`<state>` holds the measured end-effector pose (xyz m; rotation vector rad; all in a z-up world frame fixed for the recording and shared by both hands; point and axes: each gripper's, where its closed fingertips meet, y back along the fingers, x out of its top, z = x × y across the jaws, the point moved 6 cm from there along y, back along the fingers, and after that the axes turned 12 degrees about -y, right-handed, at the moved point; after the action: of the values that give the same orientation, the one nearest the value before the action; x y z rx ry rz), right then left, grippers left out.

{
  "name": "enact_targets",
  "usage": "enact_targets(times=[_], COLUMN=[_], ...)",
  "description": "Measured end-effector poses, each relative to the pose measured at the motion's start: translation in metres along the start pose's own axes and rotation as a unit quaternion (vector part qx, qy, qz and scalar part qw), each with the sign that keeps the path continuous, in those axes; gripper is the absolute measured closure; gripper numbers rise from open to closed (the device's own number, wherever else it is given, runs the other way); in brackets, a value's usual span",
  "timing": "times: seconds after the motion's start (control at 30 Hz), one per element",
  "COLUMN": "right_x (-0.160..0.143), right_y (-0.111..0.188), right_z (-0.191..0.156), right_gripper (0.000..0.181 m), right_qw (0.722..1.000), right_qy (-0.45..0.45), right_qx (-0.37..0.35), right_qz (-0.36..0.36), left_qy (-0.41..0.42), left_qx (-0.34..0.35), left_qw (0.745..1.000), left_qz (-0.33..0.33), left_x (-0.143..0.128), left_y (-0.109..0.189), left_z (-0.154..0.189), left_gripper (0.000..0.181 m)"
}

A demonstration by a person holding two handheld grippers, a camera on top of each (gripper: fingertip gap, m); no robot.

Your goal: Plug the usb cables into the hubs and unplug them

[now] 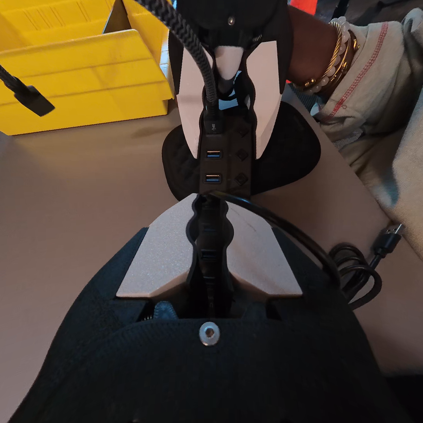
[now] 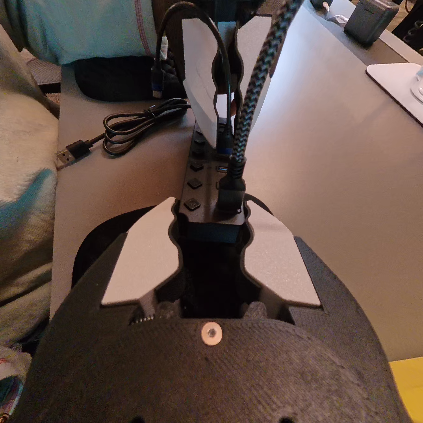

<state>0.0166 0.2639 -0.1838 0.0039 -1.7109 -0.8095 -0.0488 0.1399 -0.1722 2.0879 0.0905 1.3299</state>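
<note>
Left wrist view: both grippers, left (image 1: 209,199) and right (image 1: 225,158), clamp opposite ends of the hub (image 1: 223,164), its long axis running between them.

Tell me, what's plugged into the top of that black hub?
A braided cable sits in the hub near the right claw; a smooth black cable is plugged in farther along. The left claw hides the far ports.

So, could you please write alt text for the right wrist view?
The right gripper clamps the near end of a black USB hub while the left gripper grips its far end. A braided cable is plugged into the nearest port, and a coiled black cable lies on the table.
</note>
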Motion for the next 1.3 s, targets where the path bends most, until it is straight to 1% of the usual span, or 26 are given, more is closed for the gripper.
enact_targets(times=[0.07,0.13,0.17,0.2,0.23,0.3,0.33,0.4,0.43,0.47,0.5,0.53,0.6,0.67,0.73,0.77,0.8,0.83,0.9,0.97,1.0,1.03,1.07,1.17,1.23,1.3], right_x=[0.0,0.006,0.011,0.012,0.012,0.014,0.017,0.026,0.03,0.035,0.04,0.047,0.066,0.085,0.097,0.098,0.097,0.098,0.105,0.115,0.119,0.123,0.125,0.134,0.146,0.163], right_y=[0.0,0.002,0.004,0.005,0.006,0.005,0.006,0.006,0.007,0.008,0.009,0.012,0.021,0.038,0.05,0.049,0.041,0.029,0.002,-0.012,-0.015,-0.017,-0.017,-0.014,-0.001,0.022], right_z=[0.0,-0.002,-0.004,-0.005,-0.006,-0.008,-0.01,-0.014,-0.016,-0.019,-0.021,-0.022,-0.02,-0.016,-0.01,-0.004,-0.001,-0.001,-0.009,-0.015,-0.015,-0.017,-0.019,-0.024,-0.027,-0.026], right_gripper=[0.128,0.128,0.127,0.128,0.127,0.127,0.127,0.127,0.127,0.127,0.127,0.127,0.124,0.113,0.111,0.109,0.104,0.101,0.093,0.112,0.127,0.147,0.153,0.157,0.159,0.159], right_qw=[1.0,1.0,0.999,0.999,0.999,0.998,0.998,0.997,0.996,0.995,0.992,0.989,0.975,0.941,0.888,0.864,0.847,0.841,0.843,0.843,0.843,0.847,0.854,0.883,0.88,0.87], right_qy=[-0.001,-0.002,0.008,0.021,0.032,0.05,0.057,0.07,0.081,0.093,0.109,0.12,0.119,0.08,-0.01,-0.07,-0.12,-0.155,-0.201,-0.209,-0.201,-0.181,-0.164,-0.092,-0.014,0.05], right_qx=[-0.001,0.003,0.002,-0.004,-0.013,-0.026,-0.025,-0.021,-0.019,-0.022,-0.029,-0.043,-0.086,-0.112,-0.122,-0.128,-0.117,-0.088,-0.02,-0.002,-0.01,-0.011,-0.016,-0.061,-0.103,-0.143], right_qz=[-0.003,0.02,0.032,0.029,0.016,0.001,0.005,0.023,0.031,0.039,0.052,0.076,0.167,0.31,0.443,0.483,0.504,0.51,0.499,0.495,0.5,0.5,0.493,0.456,0.464,0.469], left_qy=[-0.004,-0.004,-0.002,0.005,0.007,0.008,0.008,-0.017,-0.044,-0.075,-0.092,-0.096,-0.096,-0.083,-0.074,-0.072,-0.066,-0.059,-0.055,-0.071,-0.08,-0.089,-0.089,-0.088,-0.068,-0.019], left_qx=[0.004,0.002,-0.002,0.013,0.02,0.017,0.013,0.006,0.009,0.026,0.048,0.067,0.134,0.233,0.329,0.371,0.4,0.424,0.463,0.477,0.479,0.477,0.482,0.491,0.504,0.519], left_qw=[1.0,1.0,1.0,1.0,0.999,0.999,0.999,0.997,0.994,0.991,0.989,0.988,0.985,0.969,0.941,0.926,0.914,0.903,0.884,0.875,0.873,0.873,0.871,0.864,0.853,0.842], left_qz=[-0.004,0.002,-0.009,-0.021,-0.035,-0.044,-0.047,-0.078,-0.097,-0.107,-0.11,-0.105,-0.058,-0.025,-0.01,0.006,0.02,0.03,0.039,0.044,0.042,0.037,0.031,0.064,0.118,0.146], left_x=[0.0,0.002,-0.001,-0.003,-0.006,-0.009,-0.01,-0.019,-0.023,-0.024,-0.023,-0.019,-0.007,0.005,0.012,0.017,0.022,0.026,0.031,0.035,0.036,0.037,0.037,0.036,0.035,0.026], left_y=[-0.001,0.003,0.005,0.007,0.01,0.01,0.007,-0.003,-0.006,-0.008,-0.006,-0.002,0.011,0.026,0.04,0.047,0.053,0.058,0.065,0.066,0.065,0.063,0.062,0.068,0.077,0.089], left_z=[0.0,0.0,0.0,-0.003,-0.003,0.003,0.007,0.016,0.019,0.02,0.019,0.018,0.012,0.003,-0.004,-0.007,-0.008,-0.009,-0.009,-0.006,-0.003,-0.001,0.0,0.002,0.003,0.001], left_gripper=[0.164,0.165,0.16,0.134,0.115,0.096,0.094,0.1,0.11,0.119,0.119,0.119,0.12,0.121,0.121,0.121,0.12,0.12,0.121,0.12,0.12,0.12,0.12,0.122,0.117,0.112])
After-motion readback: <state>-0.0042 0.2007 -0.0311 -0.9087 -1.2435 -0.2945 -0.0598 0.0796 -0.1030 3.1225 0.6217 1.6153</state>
